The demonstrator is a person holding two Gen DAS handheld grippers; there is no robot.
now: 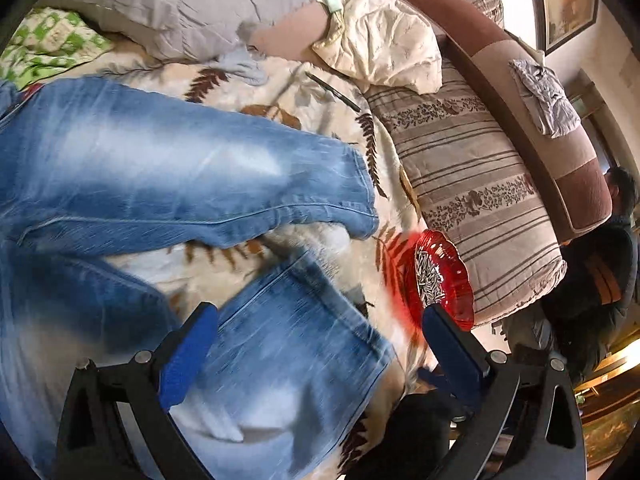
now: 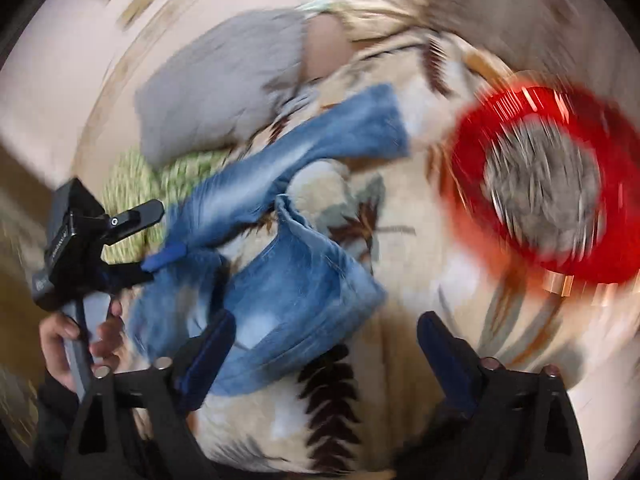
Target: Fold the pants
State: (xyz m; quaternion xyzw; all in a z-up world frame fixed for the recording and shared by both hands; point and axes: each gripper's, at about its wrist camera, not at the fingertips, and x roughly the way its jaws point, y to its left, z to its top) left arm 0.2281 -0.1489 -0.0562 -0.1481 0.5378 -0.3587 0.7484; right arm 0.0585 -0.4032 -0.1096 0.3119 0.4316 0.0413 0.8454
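A: Left wrist view first. Left gripper (image 1: 316,340) has its blue fingers (image 1: 186,354) spread wide, nothing pinched. Jeans (image 1: 160,168) lie below on the leaf-print blanket (image 1: 280,92), two legs splayed apart, the nearer leg's hem under the gap between the fingers, not touched as far as I can tell.

B: Extras only this view gives?

A: Sharp background. Striped rolled quilt (image 1: 472,184) along the right, brown sofa back (image 1: 520,92) behind it, grey cloth (image 1: 546,96) draped on top. Cream duvet (image 1: 380,32), grey pillow (image 1: 180,4), green-checked fabric (image 1: 48,40) far left. A thin dark stick-like item (image 1: 332,86) on the blanket, can't identify it. A seated person (image 1: 612,232) at the right edge, framed picture (image 1: 568,0) on the wall.

B: Red dish?

A: Red dish (image 1: 444,276) with seeds, beside the quilt, just beyond the right-hand finger.

B: Right wrist view.

A: Heavy blur. Right gripper (image 2: 324,356) is parted too, empty. Jeans (image 2: 296,264) crumpled, one leg bent over toward the gripper's left-hand finger; contact unclear. Only this view shows the left gripper (image 2: 154,236) from outside, over the jeans' left end, and the hand (image 2: 80,344) on its handle. Red dish (image 2: 548,184) upper right, apart from the jeans. Pillow (image 2: 224,80) and green fabric (image 2: 132,184) beyond.
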